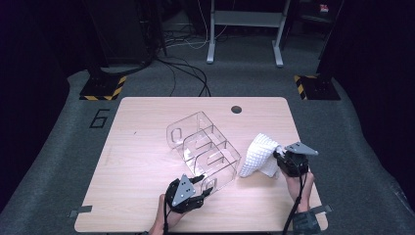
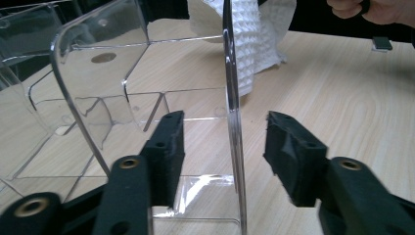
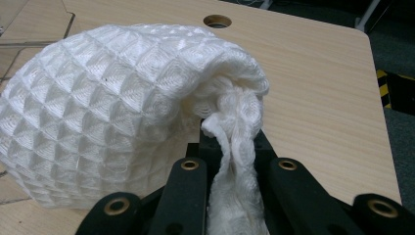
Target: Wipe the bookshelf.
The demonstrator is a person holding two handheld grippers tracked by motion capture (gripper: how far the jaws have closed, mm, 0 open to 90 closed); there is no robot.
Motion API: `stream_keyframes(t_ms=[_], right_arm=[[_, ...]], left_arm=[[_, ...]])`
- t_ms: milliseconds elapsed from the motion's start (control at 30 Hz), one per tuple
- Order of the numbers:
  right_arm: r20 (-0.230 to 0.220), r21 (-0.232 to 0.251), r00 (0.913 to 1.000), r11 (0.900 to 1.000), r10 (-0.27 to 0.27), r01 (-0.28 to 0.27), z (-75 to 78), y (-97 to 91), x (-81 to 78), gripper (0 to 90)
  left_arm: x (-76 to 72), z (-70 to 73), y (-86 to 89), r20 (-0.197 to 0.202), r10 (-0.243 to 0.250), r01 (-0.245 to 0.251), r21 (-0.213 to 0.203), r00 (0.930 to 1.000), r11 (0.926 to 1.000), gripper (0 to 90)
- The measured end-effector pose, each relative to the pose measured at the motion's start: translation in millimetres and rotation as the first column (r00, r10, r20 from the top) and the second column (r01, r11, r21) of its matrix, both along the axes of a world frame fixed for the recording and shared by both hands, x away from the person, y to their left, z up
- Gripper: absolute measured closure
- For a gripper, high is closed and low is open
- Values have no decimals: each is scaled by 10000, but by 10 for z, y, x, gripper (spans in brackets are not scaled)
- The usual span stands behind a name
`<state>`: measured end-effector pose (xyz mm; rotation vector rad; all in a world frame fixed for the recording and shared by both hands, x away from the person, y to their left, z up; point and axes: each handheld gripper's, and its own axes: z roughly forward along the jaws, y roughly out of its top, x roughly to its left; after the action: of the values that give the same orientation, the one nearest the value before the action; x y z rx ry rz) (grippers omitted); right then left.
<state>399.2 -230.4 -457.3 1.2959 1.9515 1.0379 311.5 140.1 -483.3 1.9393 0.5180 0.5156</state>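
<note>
From the high view I saw the clear acrylic organizer (image 1: 203, 149) at the middle of the worktop (image 1: 137, 161), my left gripper (image 1: 203, 188) at its near corner and my right gripper (image 1: 280, 155) holding the white waffle cloth (image 1: 258, 154) just right of it. In the left gripper view, the jaws stood spread on either side of one upright clear wall (image 2: 231, 98), neither pad pressing it. In the right gripper view, the jaws pinched a bunched fold of the cloth (image 3: 122, 112), lifted over the worktop (image 3: 318, 88).
</note>
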Motion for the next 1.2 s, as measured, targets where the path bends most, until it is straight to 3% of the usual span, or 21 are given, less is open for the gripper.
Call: stream_keyframes(t_ms=[300,700,867,1133,1200], right_arm=[[-23,148,10000,9999,14,-14,-7,30,-1,827],[-20,45,10000,10000,71,-71,-8,39,6,827],[-83,37,10000,10000,56,-56,-3,51,6,827],[-69,31,9999,10000,78,-78,4,65,8,827],[-37,-3,9999,9999,114,-114,4,59,12,827]], left_arm=[[41,-49,3,201,-597,591,323,9980,9977,802],[128,-50,114,-38,-1488,1489,134,9889,9888,821],[161,-40,157,-25,-1650,1650,260,9863,9860,822],[176,-37,210,-125,-1507,1509,170,9885,9884,822],[185,-32,234,-60,-1504,1506,320,9886,9881,821]])
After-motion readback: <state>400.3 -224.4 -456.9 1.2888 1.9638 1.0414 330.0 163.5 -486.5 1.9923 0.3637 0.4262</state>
